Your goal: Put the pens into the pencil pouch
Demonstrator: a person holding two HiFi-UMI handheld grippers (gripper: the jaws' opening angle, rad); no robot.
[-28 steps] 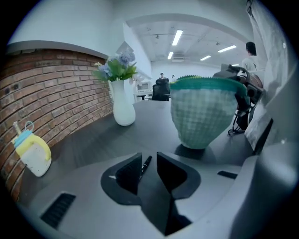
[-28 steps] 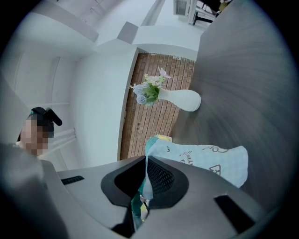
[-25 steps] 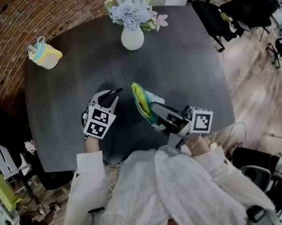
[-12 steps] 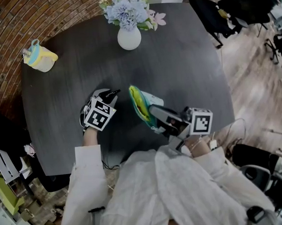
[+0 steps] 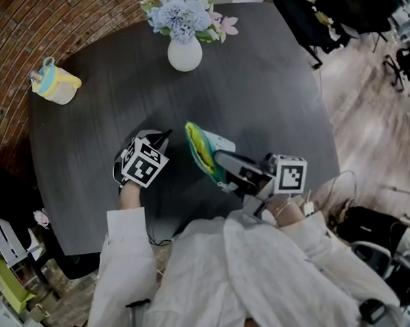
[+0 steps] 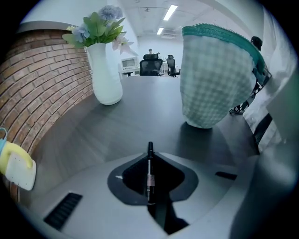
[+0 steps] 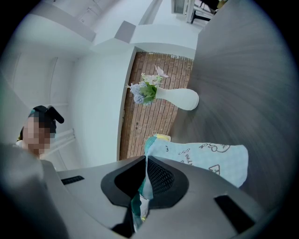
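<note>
Pen meets pouch: my left gripper [image 5: 162, 137], tipped steeply toward the dark table [image 5: 270, 95], pinches a black pen [image 6: 149, 173] lengthwise between its closed jaws, the pen's end poking out ahead. Just beside it, my right gripper [image 5: 217, 164], held level, clamps the rim of the checked blue-green pencil pouch [image 5: 203, 147], whose yellow-green lining shows from above. A white vase [image 5: 184, 53] of flowers stands at the table's far side.
</note>
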